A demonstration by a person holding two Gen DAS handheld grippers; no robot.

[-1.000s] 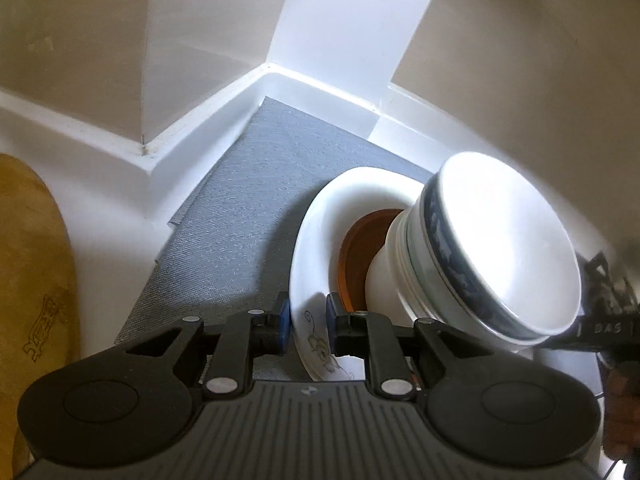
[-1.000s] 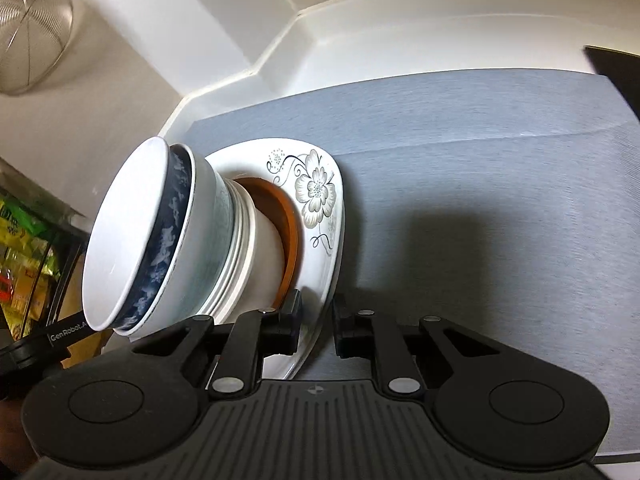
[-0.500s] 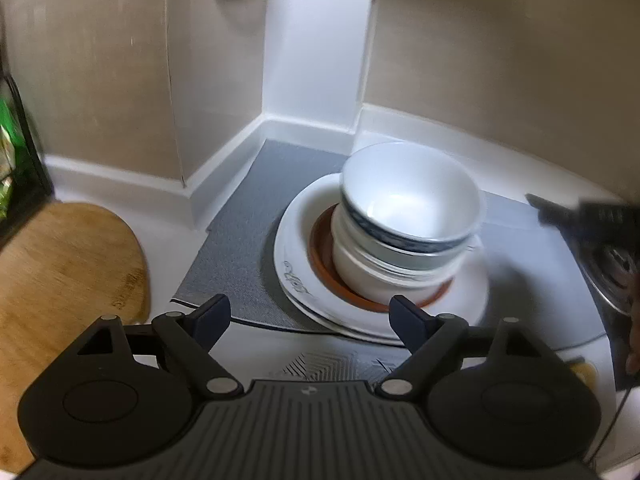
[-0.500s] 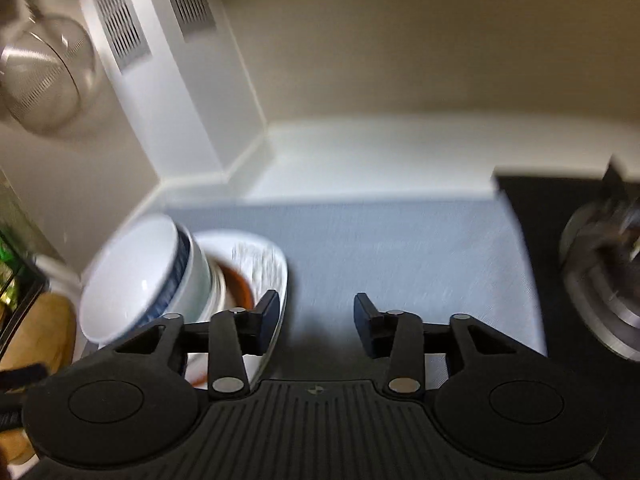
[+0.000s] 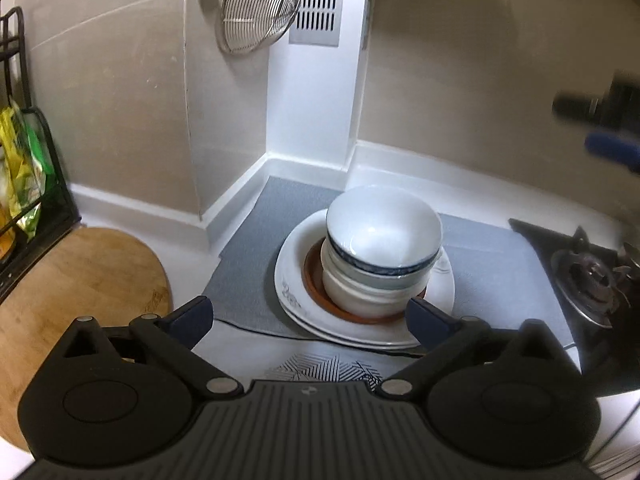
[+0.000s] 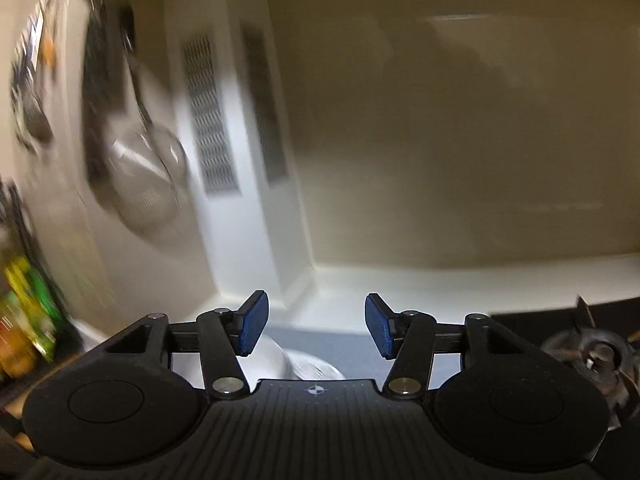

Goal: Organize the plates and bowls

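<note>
Several nested white bowls [image 5: 380, 248], the top one blue-rimmed, stand upright on a brown saucer [image 5: 314, 280]. The saucer rests on stacked white flowered plates [image 5: 292, 284] lying flat on a grey mat [image 5: 244, 280]. My left gripper [image 5: 310, 314] hovers short of the plates' near rim, jaws opening wide with nothing between them. My right gripper [image 6: 316, 326] points at the back wall, jaws opening and empty; it shows blurred in the left wrist view [image 5: 600, 128], well above the stack. Only a blurred sliver of a bowl [image 6: 272, 356] shows under its fingers.
A wooden cutting board [image 5: 80, 280] lies left of the mat, beside a black wire rack with yellow and green packets [image 5: 24, 184]. A metal strainer [image 5: 256, 12] hangs on the wall. A gas burner [image 5: 592, 276] sits to the right. A patterned sheet [image 5: 320, 368] lies before the plates.
Both grippers let go of the plate's rim and opened. They drew back and rose. The stack, tilted a second ago, now sits level on the mat.
</note>
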